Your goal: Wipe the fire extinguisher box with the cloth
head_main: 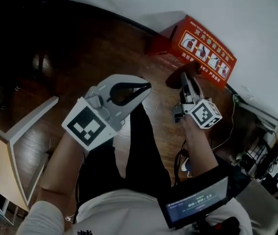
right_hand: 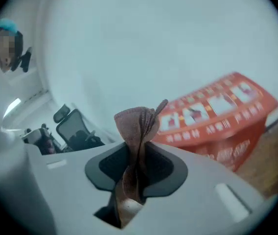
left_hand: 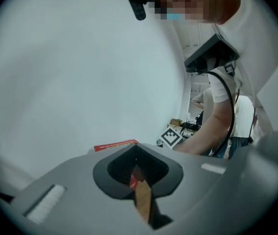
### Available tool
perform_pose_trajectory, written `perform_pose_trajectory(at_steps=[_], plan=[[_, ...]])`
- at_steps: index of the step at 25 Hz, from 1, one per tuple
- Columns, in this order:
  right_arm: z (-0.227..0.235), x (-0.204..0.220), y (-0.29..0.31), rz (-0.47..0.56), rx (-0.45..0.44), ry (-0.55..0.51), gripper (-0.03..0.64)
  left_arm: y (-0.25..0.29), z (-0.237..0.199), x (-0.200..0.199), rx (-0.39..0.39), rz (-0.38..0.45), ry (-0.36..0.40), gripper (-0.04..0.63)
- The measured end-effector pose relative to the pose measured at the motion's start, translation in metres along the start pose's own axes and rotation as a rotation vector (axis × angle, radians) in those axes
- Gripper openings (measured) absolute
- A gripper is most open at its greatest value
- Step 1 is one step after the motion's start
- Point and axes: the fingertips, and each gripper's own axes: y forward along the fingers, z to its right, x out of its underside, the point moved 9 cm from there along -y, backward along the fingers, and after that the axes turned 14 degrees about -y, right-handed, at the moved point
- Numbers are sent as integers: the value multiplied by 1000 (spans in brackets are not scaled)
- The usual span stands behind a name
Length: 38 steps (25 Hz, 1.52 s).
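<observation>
The white wall (head_main: 237,18) fills the upper right of the head view, and the dark wooden floor (head_main: 80,58) takes the middle and upper left. The red fire extinguisher box (head_main: 202,50) stands on the floor against the wall, in the upper right part of the frame. In the right gripper view I see the box at the right side, behind the cloth.

My left gripper (head_main: 147,87) is in the centre of the head view, well to the left of the box. Its fingers are closed together and nothing is between them; in the left gripper view only a thin slit stays there.

My right gripper (head_main: 190,78) is right of centre and points up toward the box. Its fingers are clamped on the brown cloth (right_hand: 136,131), which stands up crumpled above the fingertips. In the head view the cloth sits just below the lower left edge of the box. I cannot tell if it touches the box.
</observation>
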Motion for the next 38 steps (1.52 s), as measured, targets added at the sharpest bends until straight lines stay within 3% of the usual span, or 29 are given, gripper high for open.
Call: perform_pose_trajectory(at_steps=[5, 11, 13, 16, 19, 22, 28, 34, 38], plan=[[-73, -116, -12, -45, -208, -402, 95, -54, 25, -41, -46, 11, 28, 0], [-144, -222, 8, -244, -496, -1091, 95, -85, 33, -68, -96, 64, 84, 0], [-159, -235, 26, -366, -619, -1343, 95, -89, 32, -70, -117, 62, 83, 0], [-164, -232, 61, -641, -830, -1676, 94, -84, 25, -73, -144, 61, 71, 0], [-163, -221, 98, -920, -1021, -1897, 94, -77, 15, -76, -192, 92, 44, 0], [-160, -208, 144, -1123, -1180, -2005, 94, -61, -2, -70, -282, 131, -1, 0], [-138, -145, 227, -1483, -1513, -1994, 94, -24, -36, -46, -440, 219, -164, 0], [-80, -83, 268, -1816, -1614, -1964, 94, -13, -64, -21, -505, 238, -230, 0], [-45, -44, 280, -1974, -1690, -1899, 93, -6, -82, -3, -534, 216, -275, 0]])
